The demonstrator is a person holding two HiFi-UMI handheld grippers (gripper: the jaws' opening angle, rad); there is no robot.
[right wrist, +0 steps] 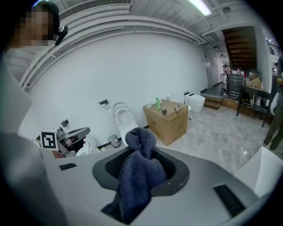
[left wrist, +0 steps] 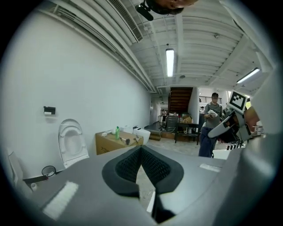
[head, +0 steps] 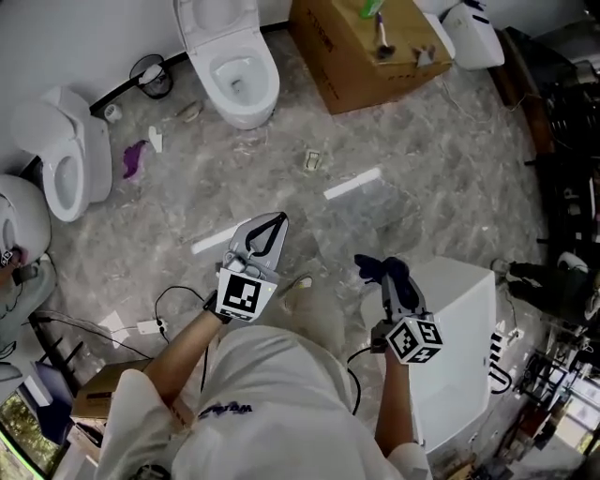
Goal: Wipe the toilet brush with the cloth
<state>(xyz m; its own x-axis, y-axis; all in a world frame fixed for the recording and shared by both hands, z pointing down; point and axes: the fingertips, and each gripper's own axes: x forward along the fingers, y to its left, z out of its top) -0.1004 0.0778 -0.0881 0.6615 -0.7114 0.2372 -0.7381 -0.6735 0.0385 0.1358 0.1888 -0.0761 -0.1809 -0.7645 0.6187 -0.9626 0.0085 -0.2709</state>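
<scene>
Grey marbled floor point(head: 422, 178) fills the head view, and three white toilets are counted on it: one point(head: 230, 66) at the top against the wall, one point(head: 70, 155) at the left, and one point(head: 19, 220) cut off by the left edge. One cardboard box point(head: 361, 56) stands to the right of the top toilet. One green bottle point(head: 371, 7) stands on it, and one short-handled tool point(head: 382, 42) lies there, too small to be identified. Two white strips point(head: 352, 185) are seen lying apart on the floor. One purple scrap point(head: 134, 157) lies near the left toilet.

Two grippers are held low in front of the person. The left hand-held gripper point(head: 279, 221) is seen with its jaw tips brought together and nothing between them. The right hand-held gripper point(head: 392, 286) is clamped on one dark blue cloth point(right wrist: 139, 176), which is bunched above the jaws and hangs below them. One white box-shaped unit point(head: 459, 319) stands just beside the right gripper. One standing person point(left wrist: 213, 121) is seen far off in the left gripper view.
</scene>
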